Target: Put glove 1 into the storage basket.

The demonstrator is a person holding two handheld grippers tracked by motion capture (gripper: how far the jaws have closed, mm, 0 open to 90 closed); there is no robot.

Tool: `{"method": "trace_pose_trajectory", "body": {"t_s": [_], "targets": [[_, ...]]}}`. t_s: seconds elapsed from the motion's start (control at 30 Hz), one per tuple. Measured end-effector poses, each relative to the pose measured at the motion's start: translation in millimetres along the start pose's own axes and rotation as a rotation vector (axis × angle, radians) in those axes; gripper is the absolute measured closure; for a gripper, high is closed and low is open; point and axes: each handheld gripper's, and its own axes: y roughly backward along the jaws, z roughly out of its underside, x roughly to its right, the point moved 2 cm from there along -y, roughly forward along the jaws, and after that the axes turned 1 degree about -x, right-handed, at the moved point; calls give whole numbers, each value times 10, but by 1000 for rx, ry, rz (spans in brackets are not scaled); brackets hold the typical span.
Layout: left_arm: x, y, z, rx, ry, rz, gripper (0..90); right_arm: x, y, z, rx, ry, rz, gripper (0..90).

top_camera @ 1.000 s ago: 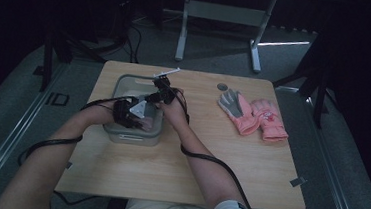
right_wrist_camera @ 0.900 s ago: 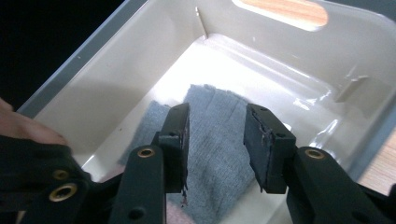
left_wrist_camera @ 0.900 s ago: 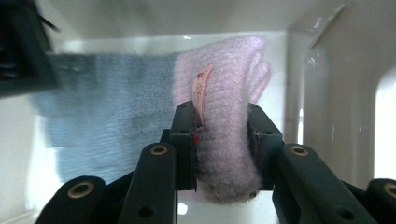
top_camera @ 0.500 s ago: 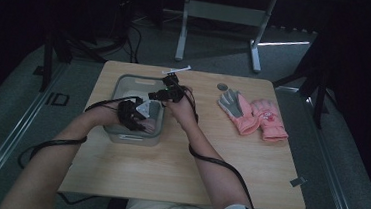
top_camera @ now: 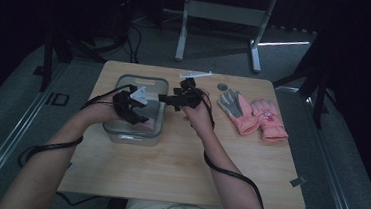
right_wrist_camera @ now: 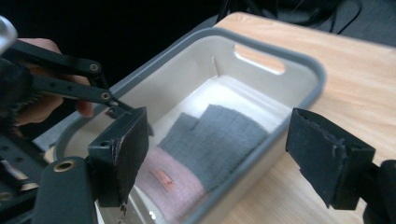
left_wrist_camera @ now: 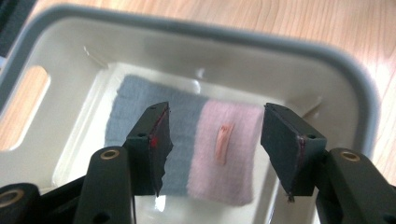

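While the folded grey-and-pink glove is lying flat on the floor of the grey-rimmed bin, the left tongs are hovering directly above it, their jaws having just been opening, spread apart and gripping nothing. Beside the bin's right wall, the right tongs are likewise standing open and empty, having just been widening. Farther right on the counter, two pink gloves are lying side by side.
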Motion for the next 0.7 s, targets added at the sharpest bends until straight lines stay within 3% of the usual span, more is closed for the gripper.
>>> {"method": "trace_pose_trajectory", "body": {"t_s": [0.13,0.3,0.37,0.47,0.57,0.7], "targets": [[92,3,-148,14,19,-3,424,47,177,67,35,35,7,178],[204,-46,-343,21,62,-31,433,174,408,147,41,104,93,183],[268,-79,-415,41,66,1,444,221,512,182,37,89,93,184],[361,-143,-520,46,47,15,460,298,661,235,35,50,90,175],[444,-204,-616,48,36,25,460,383,792,292,39,-6,45,135],[559,-276,-722,37,38,28,435,480,967,392,36,-7,64,133]]}}
